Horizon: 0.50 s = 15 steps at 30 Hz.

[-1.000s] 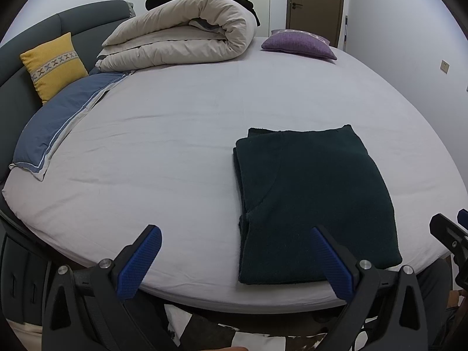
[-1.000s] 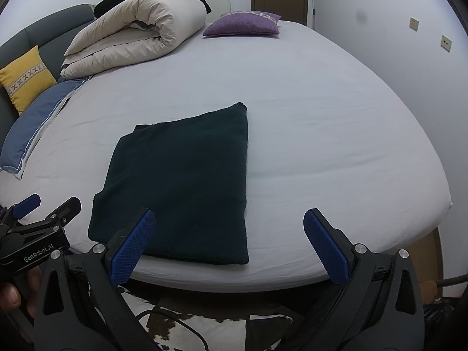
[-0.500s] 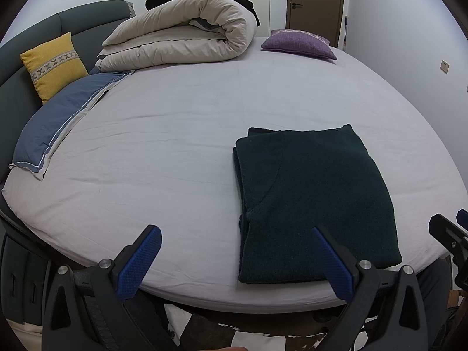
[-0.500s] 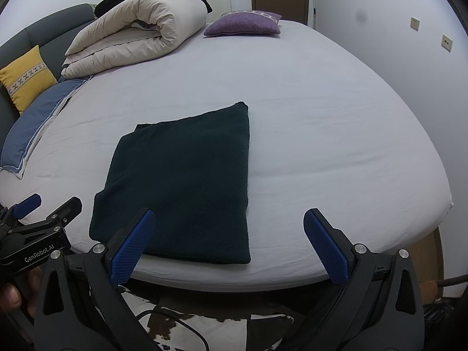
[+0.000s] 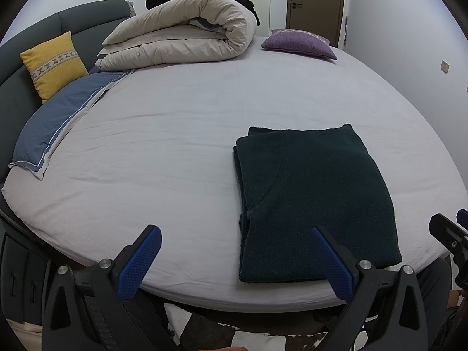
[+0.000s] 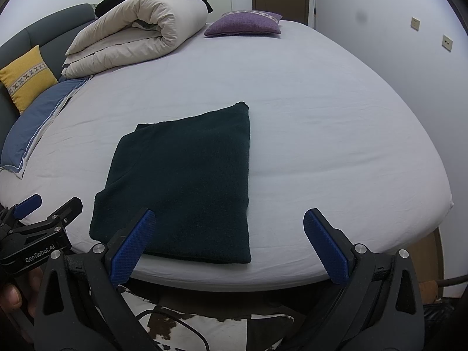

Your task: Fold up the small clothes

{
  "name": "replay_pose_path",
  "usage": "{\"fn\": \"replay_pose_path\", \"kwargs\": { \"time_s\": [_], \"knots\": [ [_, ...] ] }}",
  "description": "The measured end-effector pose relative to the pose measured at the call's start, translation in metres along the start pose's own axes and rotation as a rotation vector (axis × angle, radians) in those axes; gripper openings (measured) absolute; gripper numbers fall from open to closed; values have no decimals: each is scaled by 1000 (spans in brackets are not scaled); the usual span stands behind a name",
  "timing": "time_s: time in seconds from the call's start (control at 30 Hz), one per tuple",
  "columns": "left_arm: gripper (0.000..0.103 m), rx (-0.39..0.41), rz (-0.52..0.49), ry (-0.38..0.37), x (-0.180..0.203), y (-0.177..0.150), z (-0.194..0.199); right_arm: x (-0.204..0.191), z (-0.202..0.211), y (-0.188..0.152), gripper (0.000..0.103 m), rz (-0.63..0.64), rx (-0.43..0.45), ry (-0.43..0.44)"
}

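Left wrist view: the left gripper (image 5: 234, 263) is held off the near edge of the bed (image 5: 175, 146), its jaws spread wide and holding nothing. The folded dark green sweater (image 5: 316, 199) lies flat on the grey sheet at the near right part of the bed, forming a rough rectangle with stacked layers visible along its left edge. The right finger of this gripper overlaps the sweater's near edge in the frame; contact cannot be determined. A rolled beige duvet (image 5: 187, 38) sits at the far side, a purple cushion (image 5: 298, 42) to its right, a yellow cushion (image 5: 54, 64) against the grey headboard (image 5: 87, 20), and a blue pillow (image 5: 58, 120) below it. Part of the right gripper (image 5: 450, 234) shows at the right margin.

Right wrist view: the right gripper (image 6: 228, 245) is likewise off the bed's near edge, jaws wide apart and empty. The sweater (image 6: 187, 181) lies ahead and to the left, near the mattress edge. The left gripper (image 6: 38, 228) appears at the lower left, with a fingertip (image 6: 11, 295) of the person's hand beneath it.
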State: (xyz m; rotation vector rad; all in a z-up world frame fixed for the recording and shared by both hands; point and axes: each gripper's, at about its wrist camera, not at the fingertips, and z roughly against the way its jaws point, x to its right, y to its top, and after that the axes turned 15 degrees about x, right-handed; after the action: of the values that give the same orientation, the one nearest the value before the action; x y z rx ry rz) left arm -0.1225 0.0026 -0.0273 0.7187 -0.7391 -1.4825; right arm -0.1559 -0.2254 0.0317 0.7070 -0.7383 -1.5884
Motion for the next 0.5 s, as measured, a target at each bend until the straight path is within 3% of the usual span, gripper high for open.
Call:
{"fn": "replay_pose_path", "kwargs": {
  "time_s": [0.5],
  "knots": [
    [103,0,-1,-1,-1,0,0,0,0,0,103,1,0,0]
  ]
}}
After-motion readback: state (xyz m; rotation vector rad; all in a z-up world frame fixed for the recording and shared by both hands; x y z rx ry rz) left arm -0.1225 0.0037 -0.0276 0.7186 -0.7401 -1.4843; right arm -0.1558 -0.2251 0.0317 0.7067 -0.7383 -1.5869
